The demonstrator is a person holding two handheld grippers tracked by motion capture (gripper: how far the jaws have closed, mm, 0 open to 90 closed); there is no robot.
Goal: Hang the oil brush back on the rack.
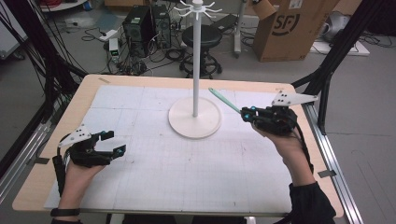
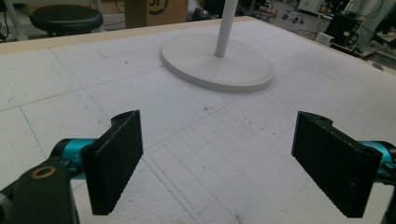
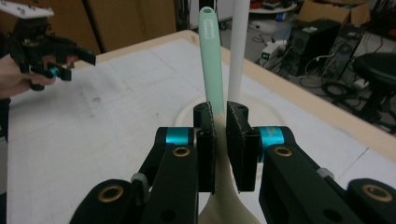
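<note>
A utensil with a mint-green handle (image 3: 211,60) and a cream head is clamped between the pads of my right gripper (image 3: 221,140), handle pointing away from the hand. From above, the handle (image 1: 224,100) slants up-left from my right gripper (image 1: 246,114), which is raised at the table's right, close to the white stand. The stand has a round base (image 1: 194,122), a tall pole (image 1: 196,60) and a ring of hooks on top. My left gripper (image 1: 114,142) rests low at the table's left. Its jaws (image 2: 224,163) stand wide apart over the bare white mat, open with nothing between them.
The stand's base (image 2: 217,63) lies ahead of the left gripper. Beyond the table's far edge stand a black stool (image 1: 201,37), computer towers (image 1: 140,23) and a cardboard box (image 1: 292,25). Black frame struts (image 1: 327,70) rise at the right corner.
</note>
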